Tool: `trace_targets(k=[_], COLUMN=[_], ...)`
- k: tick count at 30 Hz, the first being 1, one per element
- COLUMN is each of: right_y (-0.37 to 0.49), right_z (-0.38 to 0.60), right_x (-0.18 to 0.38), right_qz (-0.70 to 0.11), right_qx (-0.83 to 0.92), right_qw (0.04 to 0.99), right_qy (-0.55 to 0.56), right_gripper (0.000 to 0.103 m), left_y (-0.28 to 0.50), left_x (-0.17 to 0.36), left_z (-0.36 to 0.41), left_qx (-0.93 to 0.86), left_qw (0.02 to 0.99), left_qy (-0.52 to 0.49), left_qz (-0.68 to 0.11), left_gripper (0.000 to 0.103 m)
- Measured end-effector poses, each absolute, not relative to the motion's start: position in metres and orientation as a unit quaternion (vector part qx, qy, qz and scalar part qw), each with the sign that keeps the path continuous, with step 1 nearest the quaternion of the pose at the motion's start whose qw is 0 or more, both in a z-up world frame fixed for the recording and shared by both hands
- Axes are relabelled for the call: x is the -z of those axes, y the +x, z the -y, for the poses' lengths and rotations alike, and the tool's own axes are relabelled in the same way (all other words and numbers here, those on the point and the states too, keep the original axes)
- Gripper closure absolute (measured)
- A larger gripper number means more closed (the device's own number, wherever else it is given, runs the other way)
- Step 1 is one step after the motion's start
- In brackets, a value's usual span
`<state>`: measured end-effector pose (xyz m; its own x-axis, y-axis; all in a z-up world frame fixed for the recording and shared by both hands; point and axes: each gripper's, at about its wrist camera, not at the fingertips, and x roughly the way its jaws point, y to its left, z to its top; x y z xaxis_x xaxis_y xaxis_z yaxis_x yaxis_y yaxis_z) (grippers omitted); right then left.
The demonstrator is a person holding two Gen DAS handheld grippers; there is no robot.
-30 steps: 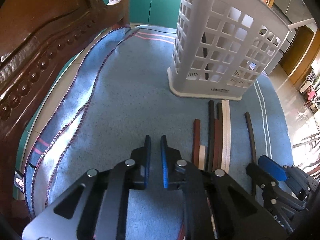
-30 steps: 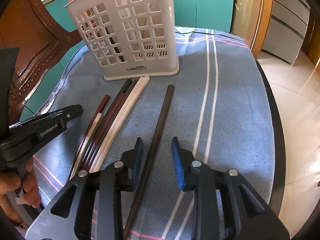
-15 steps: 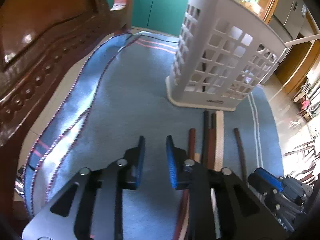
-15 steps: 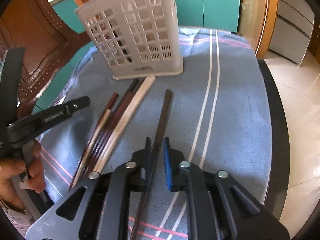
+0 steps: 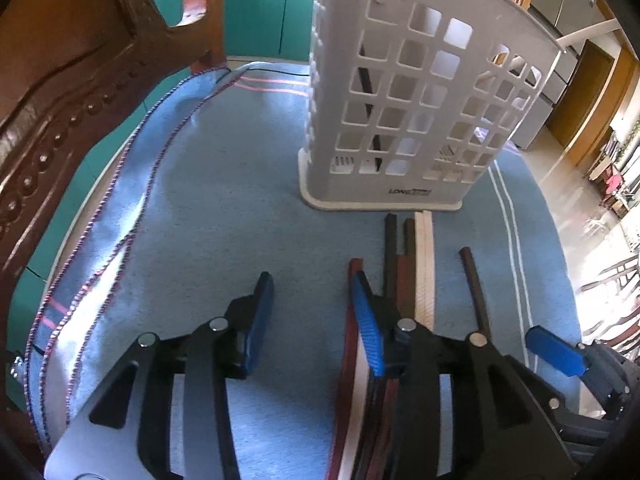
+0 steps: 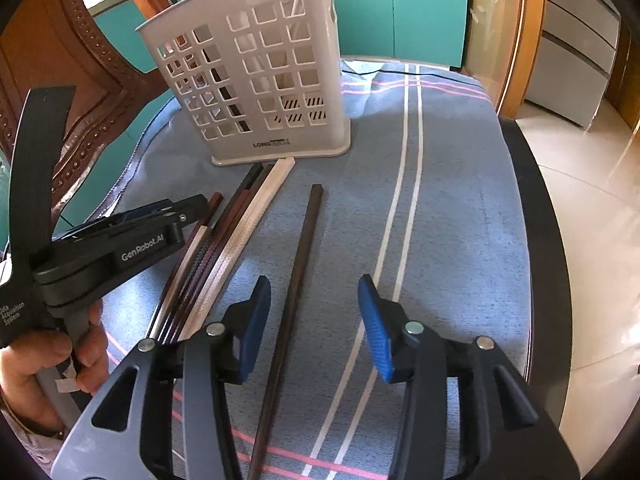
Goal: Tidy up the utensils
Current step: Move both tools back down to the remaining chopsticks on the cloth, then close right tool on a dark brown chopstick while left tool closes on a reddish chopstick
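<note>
A white lattice utensil basket (image 5: 416,120) (image 6: 260,92) stands on a blue cloth (image 5: 224,216). In front of it lies a bundle of several chopsticks (image 5: 404,264) (image 6: 224,240), brown, dark and cream. One dark chopstick (image 5: 474,288) (image 6: 296,280) lies apart to their right. My left gripper (image 5: 314,312) is open and empty, its right finger over the bundle's left edge. My right gripper (image 6: 314,320) is open and empty, with the single dark chopstick running between its fingers. A dark stick stands inside the basket.
A carved wooden chair back (image 5: 60,92) rises at the left of the table. The dark table edge (image 6: 548,240) runs along the right, with tiled floor beyond. Teal cabinets (image 6: 400,8) stand behind.
Both grippers have opened wide. The right one was nearly shut around the single dark chopstick half a second ago and now stands open. The left one moved toward the basket.
</note>
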<state>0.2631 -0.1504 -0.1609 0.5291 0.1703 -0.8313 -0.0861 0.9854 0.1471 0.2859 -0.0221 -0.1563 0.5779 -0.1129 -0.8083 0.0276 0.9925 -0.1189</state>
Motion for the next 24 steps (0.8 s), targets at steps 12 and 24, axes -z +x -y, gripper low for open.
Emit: trace_targets(k=[12, 24], right_y=[0.272, 0.275], right_z=[0.132, 0.148], right_x=[0.168, 0.172], right_qz=[-0.478, -0.497], right_qx=[-0.080, -0.048], right_qw=[0.874, 0.865], right_qy=[0.032, 0.047], right_gripper=[0.058, 0.093], left_y=[0.281, 0.280], left_x=[0.151, 0.151], left_z=[0.011, 0.015], left_qx=[0.044, 0.065], left_qw=[0.885, 0.884], left_qy=[-0.067, -0.086], left_qz=[-0.459, -0.454], left_gripper=[0.077, 0.059])
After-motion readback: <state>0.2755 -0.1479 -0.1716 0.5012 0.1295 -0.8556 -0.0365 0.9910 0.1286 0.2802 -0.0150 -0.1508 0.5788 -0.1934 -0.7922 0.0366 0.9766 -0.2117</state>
